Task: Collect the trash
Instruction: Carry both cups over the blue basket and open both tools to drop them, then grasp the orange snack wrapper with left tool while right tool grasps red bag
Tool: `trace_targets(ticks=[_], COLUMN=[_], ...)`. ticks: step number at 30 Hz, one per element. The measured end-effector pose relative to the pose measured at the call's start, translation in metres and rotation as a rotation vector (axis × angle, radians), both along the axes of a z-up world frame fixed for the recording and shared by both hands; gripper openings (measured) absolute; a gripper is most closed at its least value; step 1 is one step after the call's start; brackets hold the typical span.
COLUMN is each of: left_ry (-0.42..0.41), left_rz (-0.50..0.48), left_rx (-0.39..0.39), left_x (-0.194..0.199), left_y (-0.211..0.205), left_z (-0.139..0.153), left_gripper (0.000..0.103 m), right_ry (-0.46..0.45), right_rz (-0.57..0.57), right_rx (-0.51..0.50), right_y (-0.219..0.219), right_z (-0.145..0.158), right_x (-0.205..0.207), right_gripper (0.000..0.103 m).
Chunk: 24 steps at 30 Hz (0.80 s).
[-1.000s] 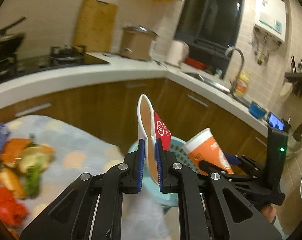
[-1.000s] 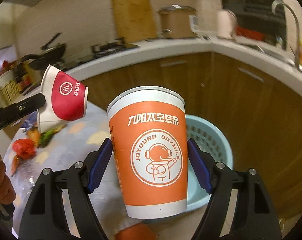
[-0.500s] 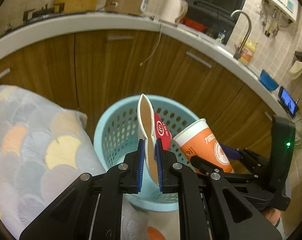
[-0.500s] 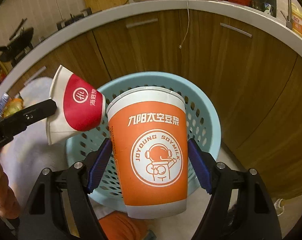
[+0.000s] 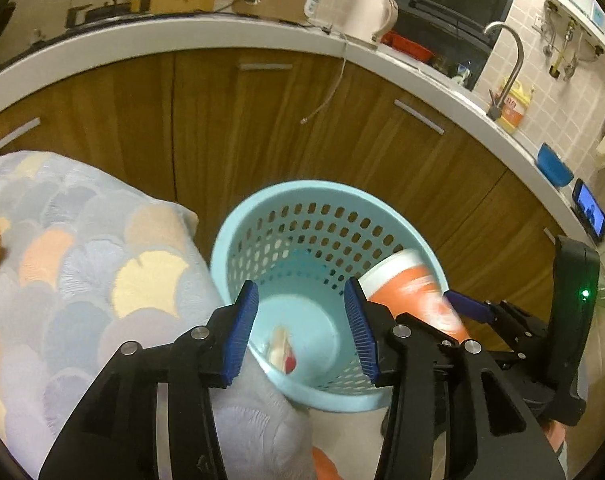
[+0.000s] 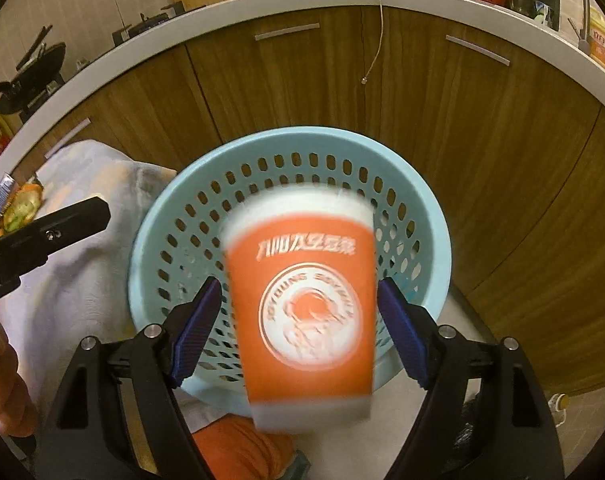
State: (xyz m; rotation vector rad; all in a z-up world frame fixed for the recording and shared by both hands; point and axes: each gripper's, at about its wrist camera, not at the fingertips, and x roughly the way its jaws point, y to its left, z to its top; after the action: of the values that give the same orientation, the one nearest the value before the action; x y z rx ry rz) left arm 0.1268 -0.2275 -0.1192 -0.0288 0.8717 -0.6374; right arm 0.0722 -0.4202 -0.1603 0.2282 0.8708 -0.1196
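Trash goes into the blue basket (image 5: 226, 240). From the left wrist, the left claw (image 5: 300, 334) has just been opening, nothing between it; the small red-and-white cup (image 5: 282, 350) lies inside. From the right wrist, the right claw (image 6: 300, 330) stands wide, pads off the blurry orange cup (image 6: 302, 312), which looks to be dropping. Next, fetch more trash.

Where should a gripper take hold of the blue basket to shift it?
Grip the basket by its rim, coming from straight above, with one finger inside the wall and one outside. It stands upright with its mouth open, the wall is thin, and the body looks too wide to span between two fingers.
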Motion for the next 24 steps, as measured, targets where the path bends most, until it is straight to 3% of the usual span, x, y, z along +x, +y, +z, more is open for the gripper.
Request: trace_targets(ticks=[9,13,20,24], left_ry=[-0.061,-0.11,-0.21,-0.269], left_rz=[0.077,0.149,0.303,0.403], left_rx=[-0.073,-0.109,-0.142,-0.149], left_x=[-0.03,-0.048,-0.081,-0.103], left_y=[0.054,0.097,0.18,0.231], left_z=[0.036,0.059,0.101,0.123], left_gripper=[0.046,0.054,0.065,0.065], right_ry=[-0.094,-0.149,-0.255,-0.293], right_rz=[0.024,0.067,0.195,0.292], right_rx=[-0.052,-0.062,-0.072,-0.084], right_y=[0.026,0.048,0.114,0.168], right_z=[0.038,0.058,0.092,0.104], right_x=[-0.018,-0.024,-0.03,-0.029], right_gripper=[0.076,0.076,0.076,0.074])
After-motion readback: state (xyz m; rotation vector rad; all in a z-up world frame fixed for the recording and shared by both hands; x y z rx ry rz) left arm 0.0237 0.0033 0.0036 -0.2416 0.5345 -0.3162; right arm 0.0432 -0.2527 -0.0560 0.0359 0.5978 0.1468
